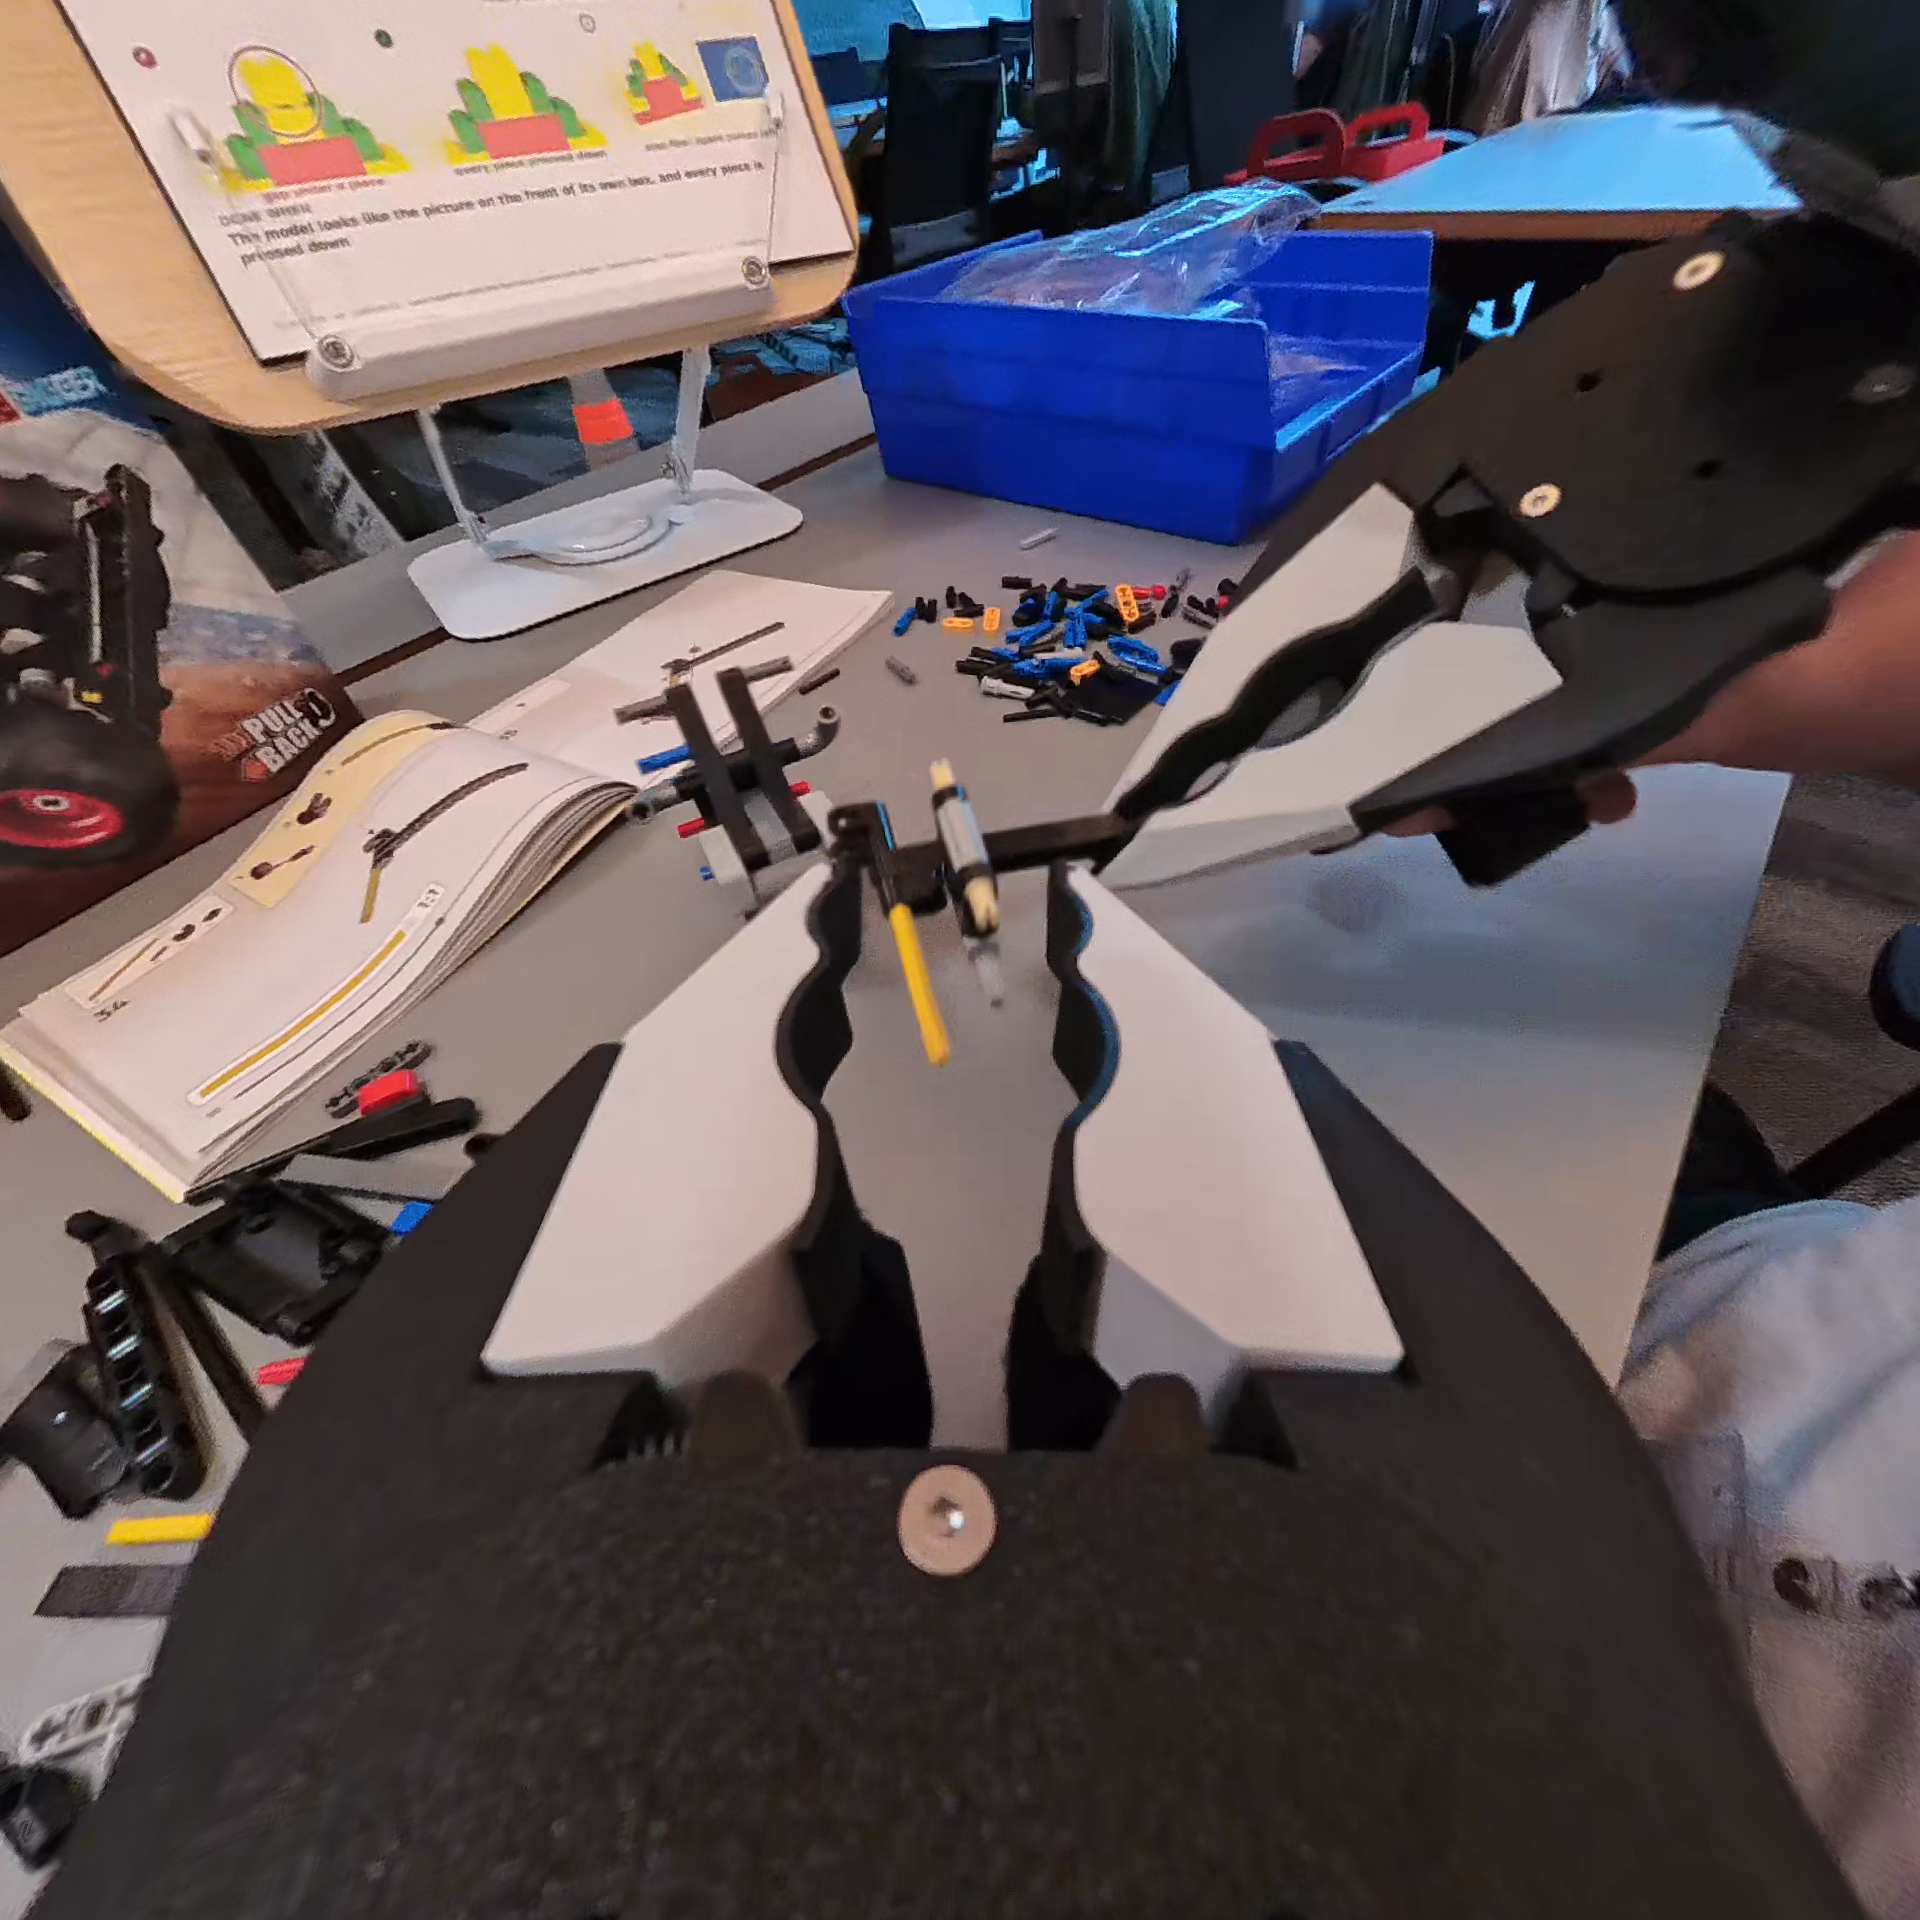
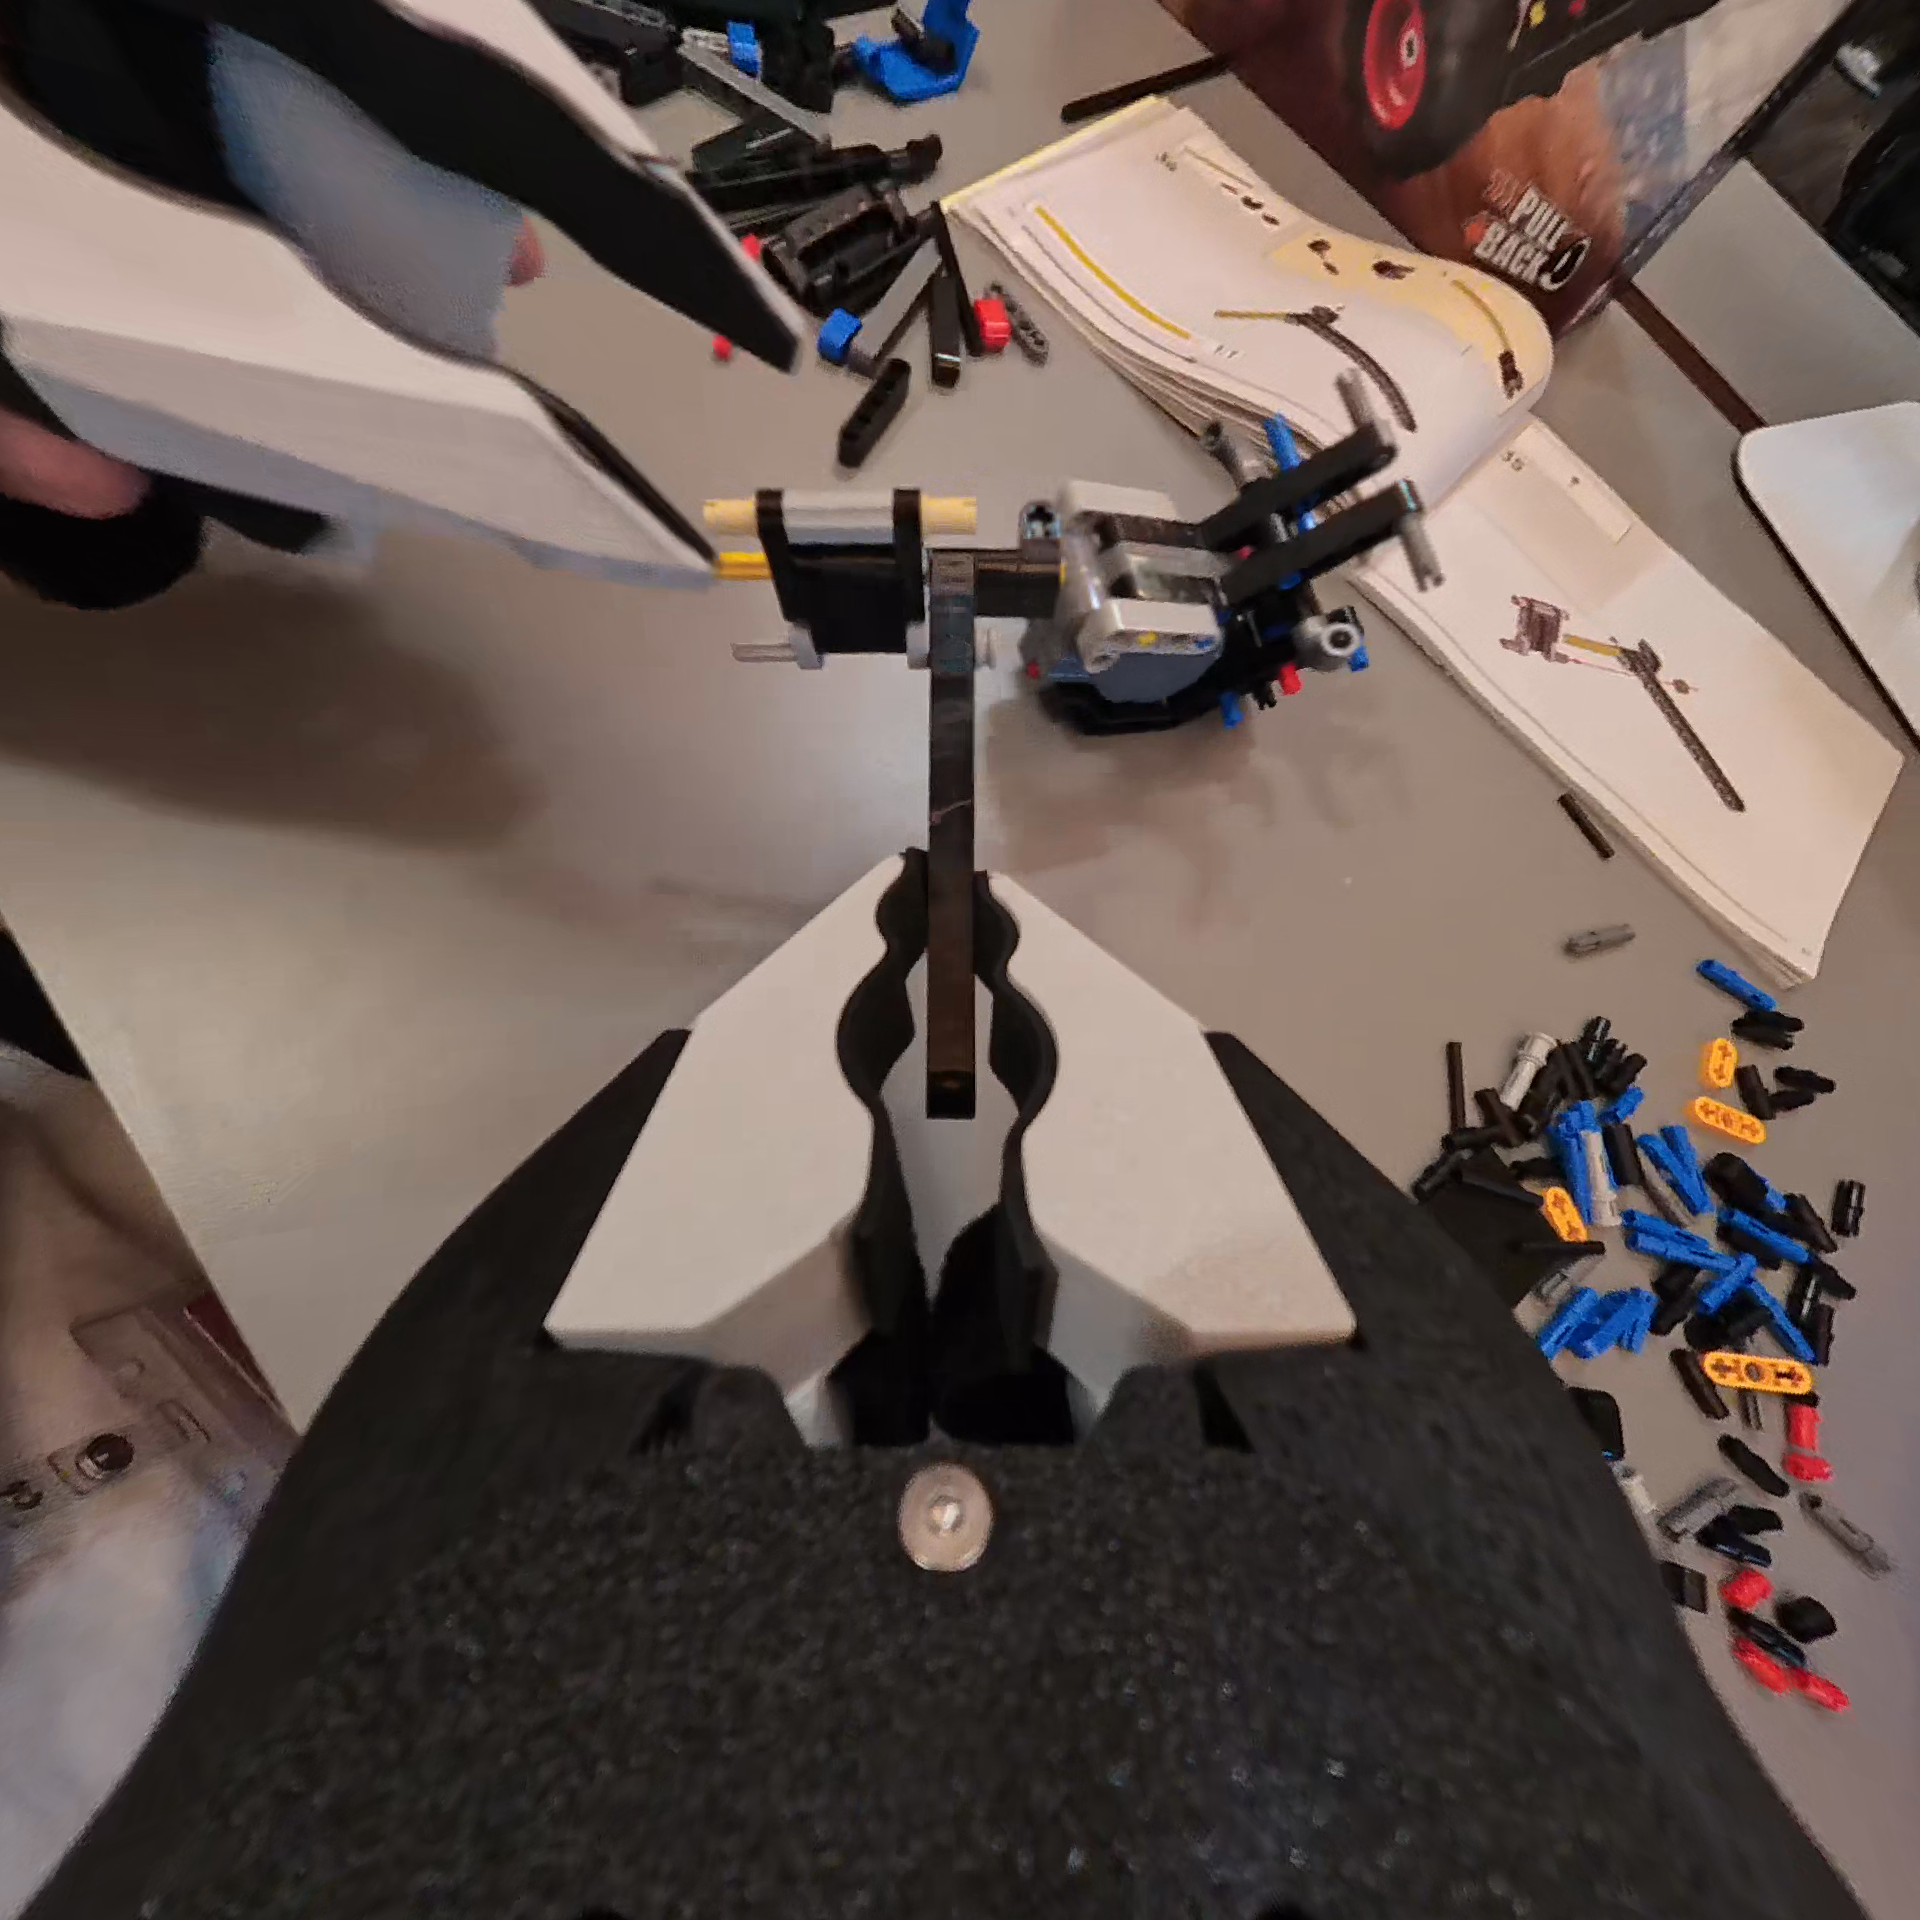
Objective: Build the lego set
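My right gripper [image 2: 951, 873] is shut on a long black beam [image 2: 951, 935] and holds it above the grey table. The beam's far end carries a small sub-assembly [image 2: 842, 582] of black plates, a cream and grey axle and a yellow axle [image 1: 920, 977]. My left gripper [image 1: 951, 883] is open, with one finger on each side of the yellow axle and neither touching it. In the right wrist view one fingertip [image 2: 707, 561] is at the axle's end. The right gripper [image 1: 1117, 821] comes in from the right. The grey and black chassis [image 2: 1143, 613] sits just behind; I cannot tell whether it is joined to the beam.
An open instruction booklet [image 1: 343, 914] lies at the left, with the set's box [image 1: 94, 675] behind it. A pile of small pins [image 2: 1683, 1247] lies at the right. A blue bin [image 1: 1122, 416] and a document stand [image 1: 582, 540] stand at the back. Loose black parts [image 1: 260, 1247] lie near my left. Tip to tip, the grippers are about 7 centimeters apart.
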Available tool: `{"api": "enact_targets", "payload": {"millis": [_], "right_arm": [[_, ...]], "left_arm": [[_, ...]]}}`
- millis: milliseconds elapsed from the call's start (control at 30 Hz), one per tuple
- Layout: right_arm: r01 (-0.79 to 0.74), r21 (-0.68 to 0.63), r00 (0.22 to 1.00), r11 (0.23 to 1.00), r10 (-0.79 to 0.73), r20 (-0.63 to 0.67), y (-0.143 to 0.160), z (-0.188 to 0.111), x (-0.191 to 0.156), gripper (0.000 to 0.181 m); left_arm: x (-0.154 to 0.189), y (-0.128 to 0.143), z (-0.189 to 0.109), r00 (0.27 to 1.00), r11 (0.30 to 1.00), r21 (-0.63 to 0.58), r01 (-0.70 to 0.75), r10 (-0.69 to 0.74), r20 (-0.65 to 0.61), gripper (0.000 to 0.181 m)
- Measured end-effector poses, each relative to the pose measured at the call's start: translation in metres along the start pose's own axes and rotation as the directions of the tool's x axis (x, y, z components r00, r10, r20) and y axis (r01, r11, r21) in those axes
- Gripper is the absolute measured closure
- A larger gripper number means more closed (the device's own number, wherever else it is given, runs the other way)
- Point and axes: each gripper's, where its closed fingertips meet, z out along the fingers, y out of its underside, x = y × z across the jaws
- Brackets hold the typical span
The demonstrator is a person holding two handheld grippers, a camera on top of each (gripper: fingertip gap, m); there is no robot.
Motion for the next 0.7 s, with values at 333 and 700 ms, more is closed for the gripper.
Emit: {"api": "enact_targets", "payload": {"millis": [333,700], "right_arm": [[-0.006,0.059,0.999,0.998,0.004,0.047,-0.009,-0.007,-0.020,0.174],[-0.054,-0.065,0.996,0.996,0.059,0.072,0.018,0.010,-0.017,0.174]], "left_arm": [[-0.018,0.010,0.008,0.984,0.983,-0.032,0.178,-0.179,-0.013,0.149],[-0.003,0.025,0.004,0.972,0.979,-0.102,0.174,-0.188,-0.141,0.154]]}}
